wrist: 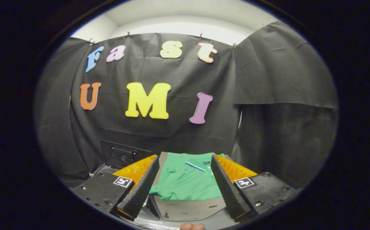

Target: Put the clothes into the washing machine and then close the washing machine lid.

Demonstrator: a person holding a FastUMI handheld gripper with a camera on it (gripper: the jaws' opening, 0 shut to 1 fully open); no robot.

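Jaws (185, 159) spread apart over green shirt (186, 182) on grey box (188, 209); dark machine (121, 155) beyond.

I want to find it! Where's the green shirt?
The green shirt lies on a grey box, seen between the open gripper's fingers, in front of the black cloth wall.

No legible word, brand or number is present: the only signs are two square black-and-white coded markers, one (122, 181) left of the green garment (185, 185) and one (244, 182) right of it, each fixed on a finger base of the gripper (185, 158), whose fingers stand wide apart with the garment showing in the gap between them. A short blue-and-white strip (195, 166) on the upper part of the garment carries no readable characters. Small dark marks on the pale panel (188, 209) under the garment's near edge are too small to read
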